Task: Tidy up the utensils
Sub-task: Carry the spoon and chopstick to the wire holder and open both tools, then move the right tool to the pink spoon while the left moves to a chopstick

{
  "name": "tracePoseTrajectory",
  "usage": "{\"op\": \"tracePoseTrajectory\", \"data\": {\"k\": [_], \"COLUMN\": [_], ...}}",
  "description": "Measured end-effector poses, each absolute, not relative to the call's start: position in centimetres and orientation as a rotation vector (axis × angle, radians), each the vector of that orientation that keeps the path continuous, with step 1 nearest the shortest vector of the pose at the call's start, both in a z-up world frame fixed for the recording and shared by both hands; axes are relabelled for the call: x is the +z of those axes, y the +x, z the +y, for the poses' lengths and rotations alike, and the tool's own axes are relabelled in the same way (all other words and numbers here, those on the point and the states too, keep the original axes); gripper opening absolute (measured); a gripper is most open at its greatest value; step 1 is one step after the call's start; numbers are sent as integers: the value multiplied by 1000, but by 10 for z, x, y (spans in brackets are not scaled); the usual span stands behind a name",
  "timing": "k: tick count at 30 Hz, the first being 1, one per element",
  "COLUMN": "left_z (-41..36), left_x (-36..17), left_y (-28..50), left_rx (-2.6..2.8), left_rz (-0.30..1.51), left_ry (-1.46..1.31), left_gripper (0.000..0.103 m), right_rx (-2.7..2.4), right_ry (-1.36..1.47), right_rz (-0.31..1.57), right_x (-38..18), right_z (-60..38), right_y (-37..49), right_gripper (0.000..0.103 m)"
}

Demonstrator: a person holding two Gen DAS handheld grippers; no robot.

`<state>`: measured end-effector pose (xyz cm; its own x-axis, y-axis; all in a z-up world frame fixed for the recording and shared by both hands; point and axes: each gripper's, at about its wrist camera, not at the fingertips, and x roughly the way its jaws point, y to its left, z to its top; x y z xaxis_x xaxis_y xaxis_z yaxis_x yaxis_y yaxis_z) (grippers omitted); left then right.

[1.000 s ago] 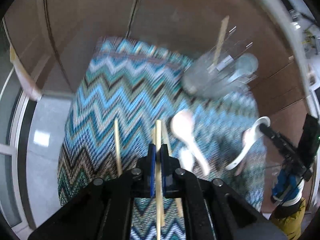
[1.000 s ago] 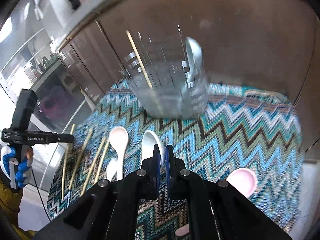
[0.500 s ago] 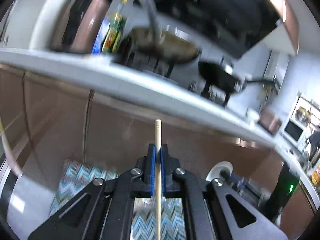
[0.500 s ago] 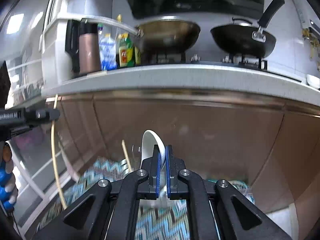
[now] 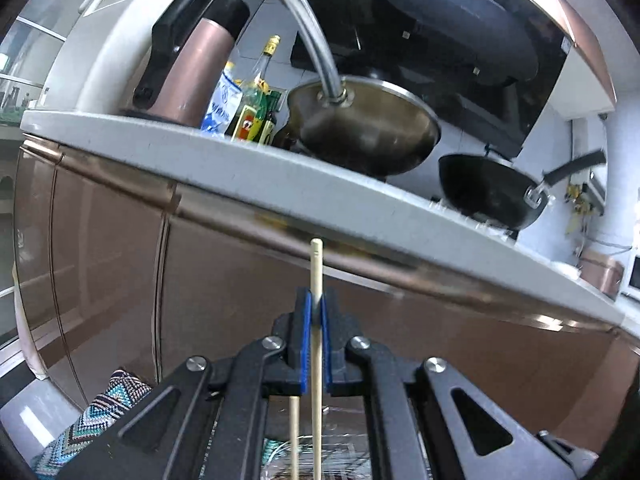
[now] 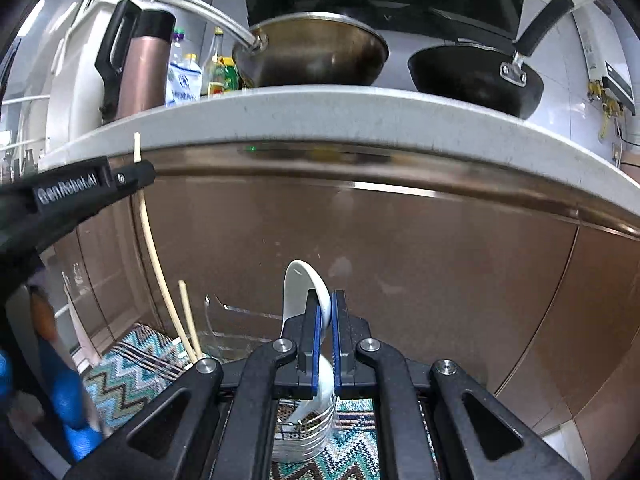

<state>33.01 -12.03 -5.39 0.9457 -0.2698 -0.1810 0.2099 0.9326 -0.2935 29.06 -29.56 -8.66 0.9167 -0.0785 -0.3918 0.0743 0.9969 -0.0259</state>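
Left gripper point(image 5: 315, 316): my jaws are closed on one chopstick point(image 5: 316, 276), held upright so its lower end can drop into the holder point(image 6: 224, 320) beneath. Chopstick: pale wood, slim, rounded tip above my pads; a second chopstick point(image 5: 294, 436) already stands in the holder just beside it.

Right gripper point(image 6: 325, 312): my jaws are pinched on a spoon point(image 6: 304, 288), bowl up, handle down, over the holder. Spoon: white, glossy ceramic.

Holder: clear, ribbed, standing on the zigzag mat point(image 6: 132, 364).
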Motion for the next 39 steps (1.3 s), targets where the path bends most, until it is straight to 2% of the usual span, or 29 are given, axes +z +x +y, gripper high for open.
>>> {"op": "tracePoseTrajectory", "data": {"k": [8, 10, 11, 13, 16, 27, 34, 39], "left_z": [-121, -121, -119, -114, -103, -51, -22, 3], "left_x": [-83, -84, -82, -76, -59, -5, -4, -14], "left_y": [322, 316, 312, 302, 284, 226, 190, 179], "left_rx": [-207, -213, -213, -217, -226, -209, -218, -208], "left_rz": [191, 194, 196, 190, 190, 427, 562, 677], "left_ry": [-232, -216, -211, -207, -200, -140, -102, -91], "left_gripper": [8, 21, 23, 28, 38, 39, 39, 39], "right_rx": [-74, -68, -66, -53, -33, -21, 20, 122], "right_ry": [-41, -36, -34, -17, 11, 96, 80, 88], "right_rz": [438, 453, 462, 468, 456, 451, 428, 493], "right_x": [-124, -127, -128, -128, -118, -64, -31, -32], "right_z": [-287, -287, -286, -286, -287, -291, -279, -276], "right_y": [285, 283, 281, 276, 265, 198, 147, 131], "right_gripper": [6, 7, 7, 18, 27, 28, 29, 29]}}
